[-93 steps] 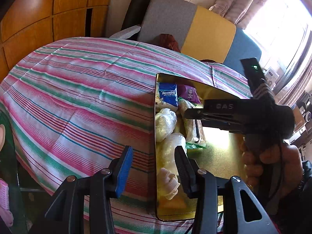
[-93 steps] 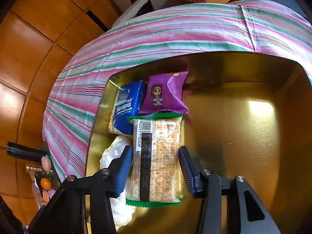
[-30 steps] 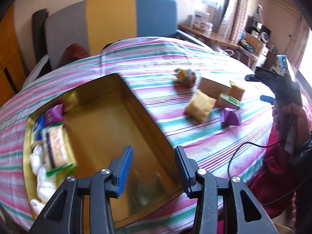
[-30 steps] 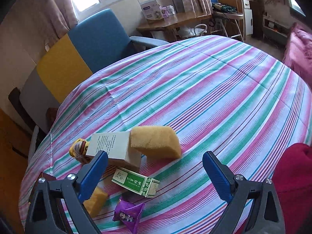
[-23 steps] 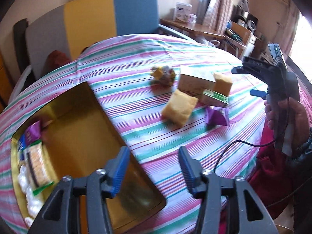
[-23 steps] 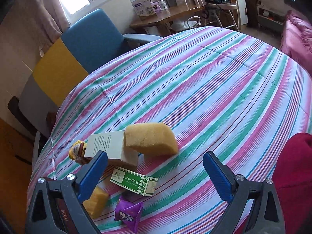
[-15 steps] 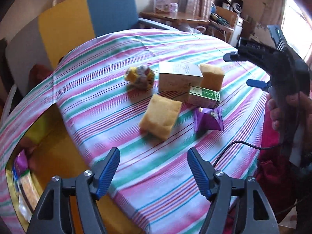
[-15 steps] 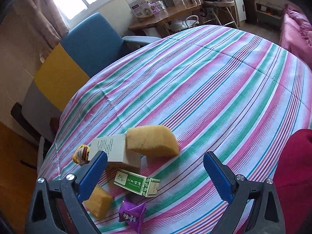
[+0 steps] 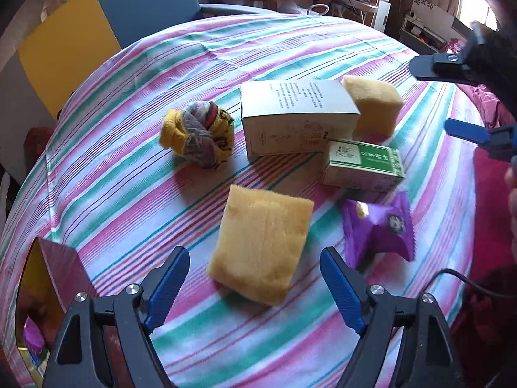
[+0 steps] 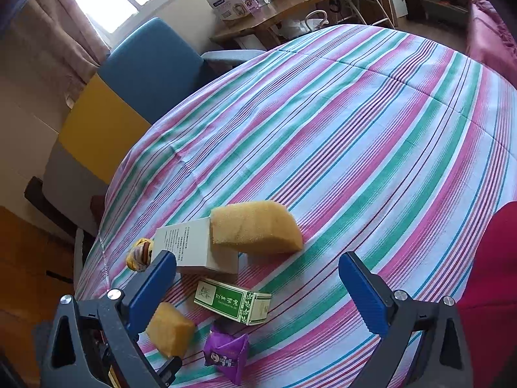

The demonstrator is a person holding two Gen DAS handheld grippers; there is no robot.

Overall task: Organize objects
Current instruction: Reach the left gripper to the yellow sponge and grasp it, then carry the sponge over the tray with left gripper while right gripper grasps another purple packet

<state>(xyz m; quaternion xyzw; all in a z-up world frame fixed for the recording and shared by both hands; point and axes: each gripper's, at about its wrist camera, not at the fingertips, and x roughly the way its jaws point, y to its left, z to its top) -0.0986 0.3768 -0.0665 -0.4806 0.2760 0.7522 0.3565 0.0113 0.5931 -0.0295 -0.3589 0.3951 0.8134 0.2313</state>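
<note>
My left gripper (image 9: 255, 286) is open and empty, its jaws wide on either side of a yellow sponge (image 9: 260, 247) lying on the striped tablecloth (image 9: 129, 194). Beyond it lie a rolled sock ball (image 9: 198, 137), a white carton (image 9: 297, 116), a second yellow sponge (image 9: 373, 108), a green box (image 9: 363, 165) and a purple snack packet (image 9: 378, 226). My right gripper (image 10: 258, 287) is open and empty above the same group: sponge (image 10: 255, 228), white carton (image 10: 194, 247), green box (image 10: 234, 300), purple packet (image 10: 227, 355). It also shows in the left wrist view (image 9: 449, 97).
The corner of a gold tin box (image 9: 42, 278) with packets inside sits at the lower left. A blue and yellow chair (image 10: 129, 97) stands behind the table. A desk with boxes (image 10: 258, 9) is further back. Red cloth (image 10: 491, 274) lies at the right edge.
My left gripper has swung away from the gold tin to the loose items and opened wider around the near sponge. My right gripper has left the tin and hovers open over the group.
</note>
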